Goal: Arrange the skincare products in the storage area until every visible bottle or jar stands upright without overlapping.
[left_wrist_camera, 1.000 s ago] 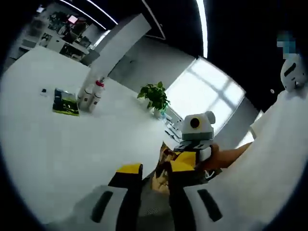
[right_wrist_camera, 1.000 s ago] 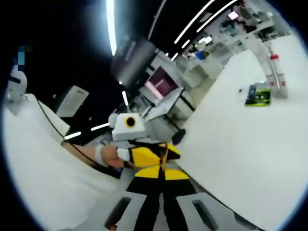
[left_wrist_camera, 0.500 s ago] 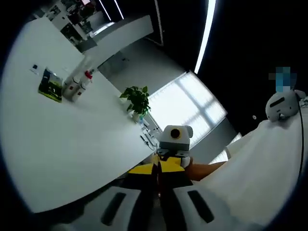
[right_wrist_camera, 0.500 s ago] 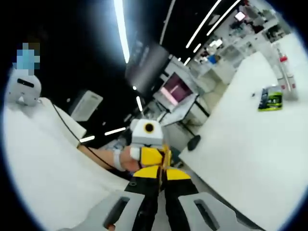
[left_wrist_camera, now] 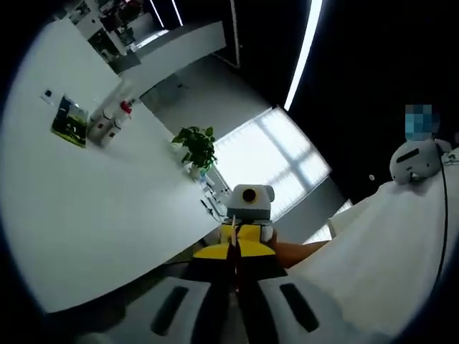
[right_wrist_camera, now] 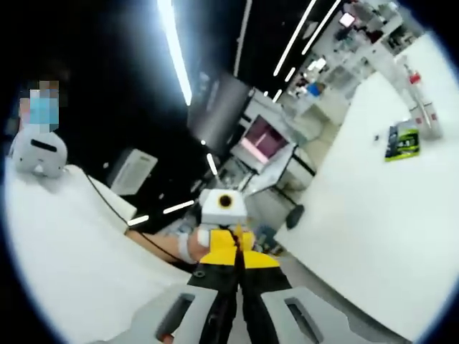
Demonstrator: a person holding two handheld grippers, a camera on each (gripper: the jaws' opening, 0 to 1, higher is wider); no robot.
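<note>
Two white bottles [left_wrist_camera: 107, 122], one with a red cap, stand upright far off on the white table [left_wrist_camera: 93, 208], next to a flat green-and-black packet [left_wrist_camera: 69, 122]. In the right gripper view the same bottles [right_wrist_camera: 423, 104] and packet [right_wrist_camera: 403, 140] sit at the far right of the table [right_wrist_camera: 373, 229]. My left gripper [left_wrist_camera: 233, 252] is shut with nothing in it, held off the table's near edge. My right gripper [right_wrist_camera: 237, 259] is shut as well. The two grippers point at each other, yellow tips almost meeting: the right gripper [left_wrist_camera: 244, 233] faces the left view, the left gripper [right_wrist_camera: 228, 240] faces the right view.
A potted green plant [left_wrist_camera: 195, 147] stands on the table near a bright window [left_wrist_camera: 276, 161]. A person in white clothes [left_wrist_camera: 387, 258] holds the grippers, a hand [right_wrist_camera: 185, 247] behind the left one. Desks and a monitor [right_wrist_camera: 262, 136] lie beyond the table edge.
My left jaws, apart a second ago, have come together. Both views have tilted up and the grippers have lined up tip to tip off the table's edge.
</note>
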